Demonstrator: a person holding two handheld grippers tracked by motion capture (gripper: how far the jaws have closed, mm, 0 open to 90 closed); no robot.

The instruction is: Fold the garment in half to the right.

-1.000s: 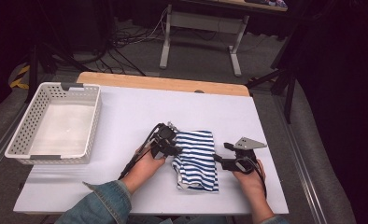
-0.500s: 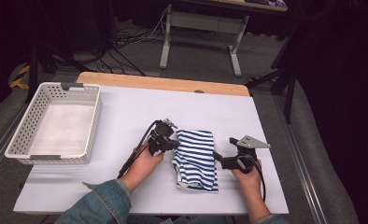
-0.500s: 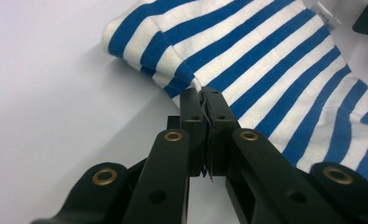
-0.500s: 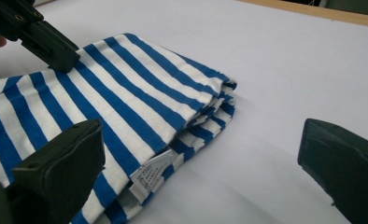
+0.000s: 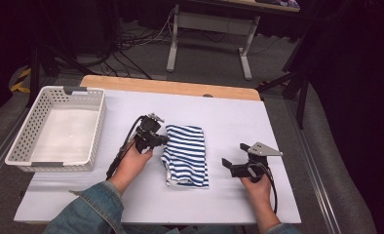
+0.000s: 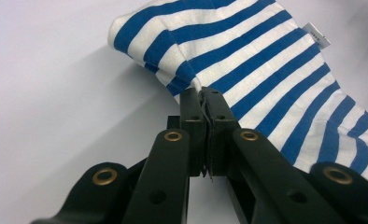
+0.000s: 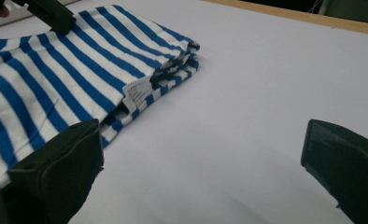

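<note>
A folded blue-and-white striped cloth point(image 5: 186, 155) lies flat on the white table point(image 5: 239, 117). My left gripper point(image 5: 163, 139) is at the cloth's left edge, shut on a fold of the cloth. In the left gripper view the black jaws meet with the cloth point(image 6: 266, 70) pinched at the left gripper's point(image 6: 201, 99) tips. My right gripper point(image 5: 235, 155) rests on the table a little to the right of the cloth. The right gripper's point(image 7: 203, 140) jaws have just been opening and stand wide, with bare table between them. A white label shows on the cloth point(image 7: 56, 70) edge.
A white plastic basket point(image 5: 19, 146) stands at the table's left side, near the left hand. The table's wooden far edge point(image 5: 170, 87) runs across the back. Beyond it are desk legs and cables on the floor.
The left gripper shut on the cloth's left edge and moved left, drawing the cloth with it. The right gripper's jaws opened wider, and a gap now separates it from the cloth.
</note>
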